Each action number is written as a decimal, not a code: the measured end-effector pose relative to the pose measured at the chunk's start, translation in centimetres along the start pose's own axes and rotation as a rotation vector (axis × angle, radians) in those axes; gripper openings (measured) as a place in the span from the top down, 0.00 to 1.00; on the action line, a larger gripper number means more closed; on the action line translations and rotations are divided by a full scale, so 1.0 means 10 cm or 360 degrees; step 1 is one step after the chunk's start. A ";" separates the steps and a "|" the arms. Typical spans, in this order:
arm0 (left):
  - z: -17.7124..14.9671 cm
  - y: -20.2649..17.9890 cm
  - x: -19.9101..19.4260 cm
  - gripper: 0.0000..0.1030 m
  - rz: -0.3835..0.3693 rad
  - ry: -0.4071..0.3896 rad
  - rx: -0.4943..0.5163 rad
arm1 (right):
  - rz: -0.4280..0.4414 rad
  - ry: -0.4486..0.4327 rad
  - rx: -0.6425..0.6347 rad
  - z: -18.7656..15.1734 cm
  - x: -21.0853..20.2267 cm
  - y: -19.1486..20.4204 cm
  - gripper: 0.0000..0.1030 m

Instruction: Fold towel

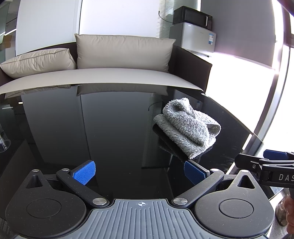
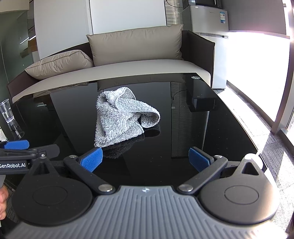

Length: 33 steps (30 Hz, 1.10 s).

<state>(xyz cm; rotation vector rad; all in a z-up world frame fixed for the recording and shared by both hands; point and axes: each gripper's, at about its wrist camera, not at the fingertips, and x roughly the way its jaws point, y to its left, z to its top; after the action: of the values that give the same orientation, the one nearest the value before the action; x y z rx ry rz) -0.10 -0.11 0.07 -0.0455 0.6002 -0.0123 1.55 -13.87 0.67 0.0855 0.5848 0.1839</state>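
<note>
A crumpled grey towel (image 2: pixel 122 117) lies on the glossy black worktop (image 2: pixel 220 128). The left gripper (image 1: pixel 139 173) and right gripper (image 2: pixel 146 159) hover near it, jaws spread apart, holding nothing.

glossy black table (image 2: pixel 211 128), crumpled grey towel (image 2: pixel 121 117), plastic cup (image 2: pixel 6 110)

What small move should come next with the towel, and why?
Probably bring the right tool forward to the towel's near corner: the towel lies crumpled on the table, both tools are open and empty, and that corner sits nearest the right tool's left pad.

Office lounge: sofa (image 2: pixel 128 69), mini-fridge (image 1: pixel 199 37), microwave (image 1: pixel 193 16).
</note>
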 end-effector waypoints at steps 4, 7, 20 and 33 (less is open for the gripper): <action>0.00 -0.01 -0.02 0.01 0.0010 -0.0011 0.0009 | 0.0001 -0.0003 -0.0007 0.01 -0.04 0.00 0.01; 0.02 -0.05 0.02 0.01 0.0017 0.0005 0.0018 | -0.0006 -0.0007 -0.0013 0.00 -0.03 0.00 0.01; 0.01 -0.02 0.04 0.01 -0.0007 0.0007 -0.0003 | -0.0008 -0.0010 -0.0023 -0.03 -0.02 0.02 0.01; 0.03 0.01 0.00 0.01 -0.0009 0.0008 -0.0004 | -0.0008 0.0001 -0.0015 -0.03 -0.03 0.00 0.01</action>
<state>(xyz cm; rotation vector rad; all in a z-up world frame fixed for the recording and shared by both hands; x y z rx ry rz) 0.06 0.02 0.30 -0.0496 0.6050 -0.0171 1.15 -13.94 0.57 0.0752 0.5846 0.1820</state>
